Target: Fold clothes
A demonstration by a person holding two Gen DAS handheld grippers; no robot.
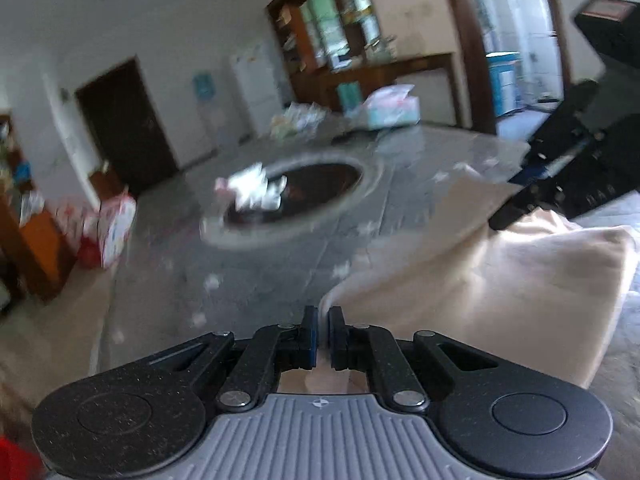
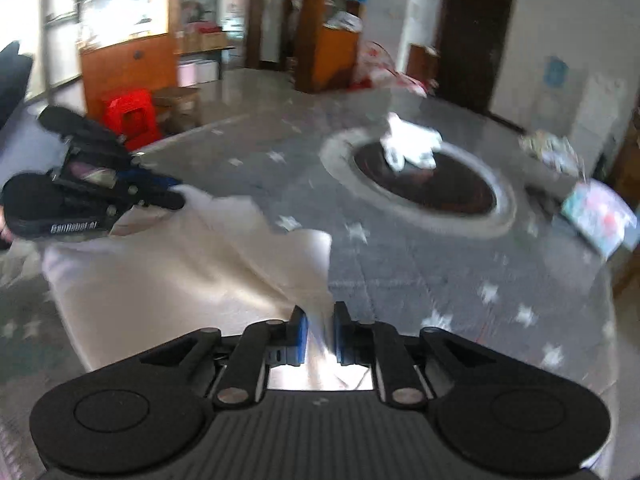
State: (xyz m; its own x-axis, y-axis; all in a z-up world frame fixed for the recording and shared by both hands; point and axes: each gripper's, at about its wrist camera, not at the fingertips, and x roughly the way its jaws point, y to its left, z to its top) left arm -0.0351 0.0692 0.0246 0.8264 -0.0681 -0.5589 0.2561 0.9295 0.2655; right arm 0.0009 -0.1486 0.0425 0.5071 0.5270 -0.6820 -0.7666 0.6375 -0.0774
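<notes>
From the left wrist, the left claw (image 1: 323, 330) is seen nearly closed, with a thin edge of the cream garment (image 1: 500, 280) pinched between its pads. The garment spreads to the right of the claw over the worktop (image 1: 280, 272), which is covered by a grey cloth with pale stars. One far corner of the garment is met by the right claw (image 1: 504, 220), seen at the upper right. Ahead, open cloth is left up to a dark round recess (image 1: 296, 196) with white crumpled material (image 1: 252, 188) on its near-left rim. Boxes (image 1: 388, 108) are seen at the far edge. The view is blurred.

From the right wrist, the right claw (image 2: 320, 334) is seen with a narrow gap between its blue pads; a fold of the cream garment (image 2: 180, 280) runs through the gap, and whether the pads press on it cannot be told. The garment lies left of the claw, its far-left corner held at the left claw (image 2: 176, 198). To the right, bare starred cloth extends to the worktop's curved edge (image 2: 608, 280), where a printed packet (image 2: 596, 216) lies. A red stool (image 2: 132, 116) stands beyond the worktop's left edge.
</notes>
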